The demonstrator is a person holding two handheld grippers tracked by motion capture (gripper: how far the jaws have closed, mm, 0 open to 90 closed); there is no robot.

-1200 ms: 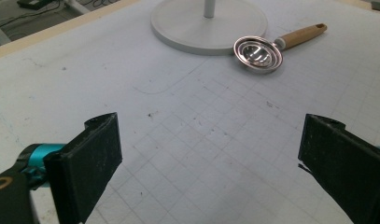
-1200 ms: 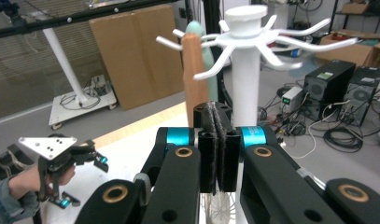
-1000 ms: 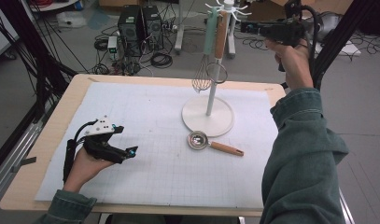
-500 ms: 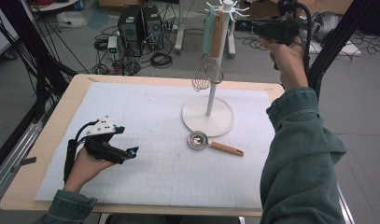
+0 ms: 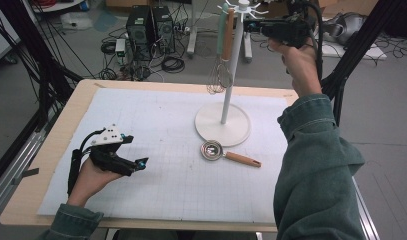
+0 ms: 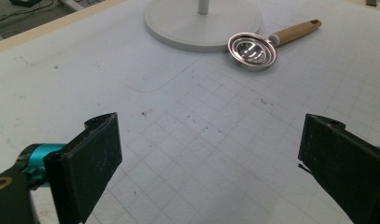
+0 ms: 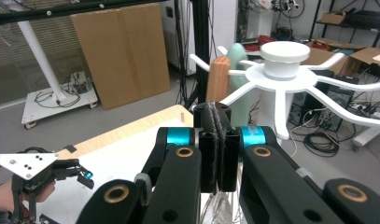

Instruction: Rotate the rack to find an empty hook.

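We have the right tongs point(image 5: 251, 25) up high by the top of the white stand point(image 5: 234, 65), jaws pressed together w/ nothing between them, as the right gripper view shows. Just past their tips hang the whisk point(image 5: 220, 75) w/ its wood handle point(image 7: 218, 79) and a pale green handle point(image 7: 240, 70), both on the stand's hooks point(image 7: 313, 84). Whisk looks hung already, so we judge that step done and the right tongs free.

Left tongs point(image 5: 136, 164) rest low over the bench point(image 5: 56, 150) in the left hand point(image 5: 93, 177), jaws wide apart, nothing in them. Ahead of them, well apart, lies the strainer point(image 6: 253, 48) w/ wood handle point(image 6: 295, 31), bowl touching or just beside the stand's base point(image 6: 178, 28); can't tell which.

Next, we reckon: strainer goes on a hook. That calls for the right tongs to drop down to the bench, open, take the handle near its end so the hanging hole stays free, then lift it to an empty hook w/o knocking the whisk.
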